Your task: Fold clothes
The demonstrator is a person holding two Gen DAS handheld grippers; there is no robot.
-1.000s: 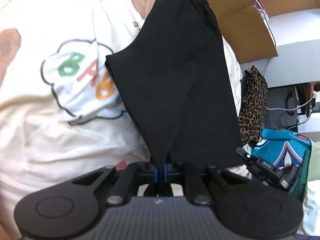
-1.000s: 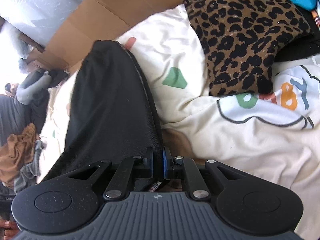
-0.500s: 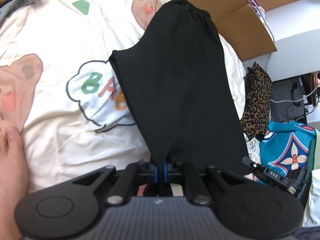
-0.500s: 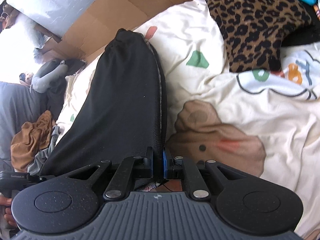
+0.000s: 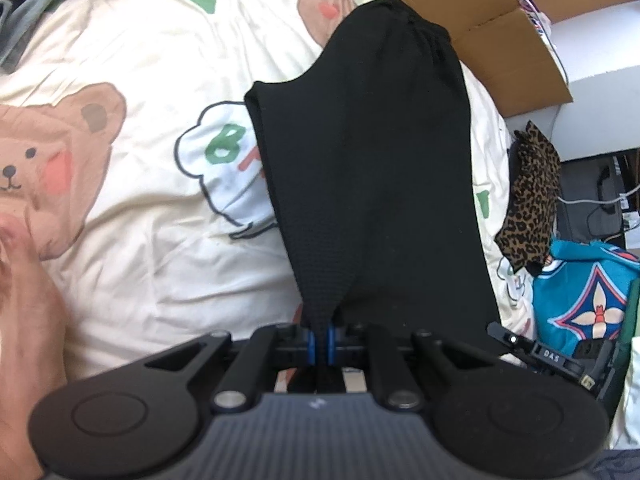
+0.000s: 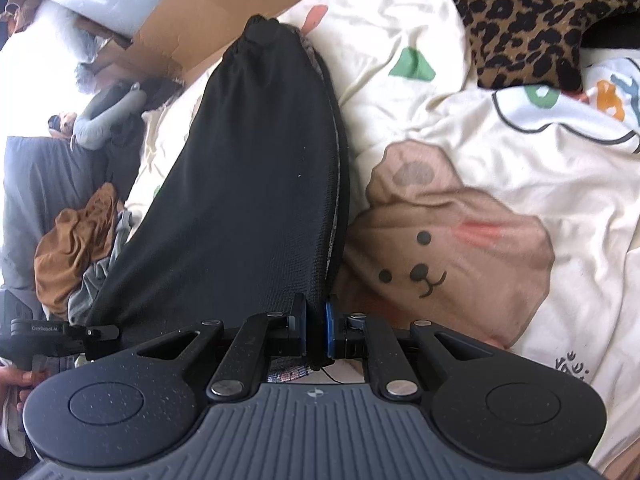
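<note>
We're over a bed, covered by a cream sheet (image 5: 168, 264) printed with brown bears, green shapes and a cloud with coloured letters. Flattened cardboard (image 5: 492, 36) lies along the far edge, with a white wall behind it. Off to one side in the left wrist view we see a leopard-print cloth (image 5: 530, 200) and a teal patterned fabric (image 5: 584, 300); in the right wrist view a heap of brown and grey clothes (image 6: 76, 248) sits past the bed's edge.

One black garment (image 5: 380, 168) hangs stretched between us and the bed, its far gathered end resting on the sheet near the cardboard. Our left gripper (image 5: 322, 342) is clamped tight on a near corner of it, blue pads pinching the cloth. Our right gripper (image 6: 316, 334) is likewise pinched closed on the garment's other near corner.

Hard to read: the cloud's lettering is partly covered by the garment, the grippers' bodies hide the cloth's lower hem, and the background at the left of the right wrist view is washed out by glare. A blurred bit of skin (image 5: 28, 320) crowds the left view's edge; we cannot tell which part.

Count: two grippers, one black garment, one leopard-print piece.
</note>
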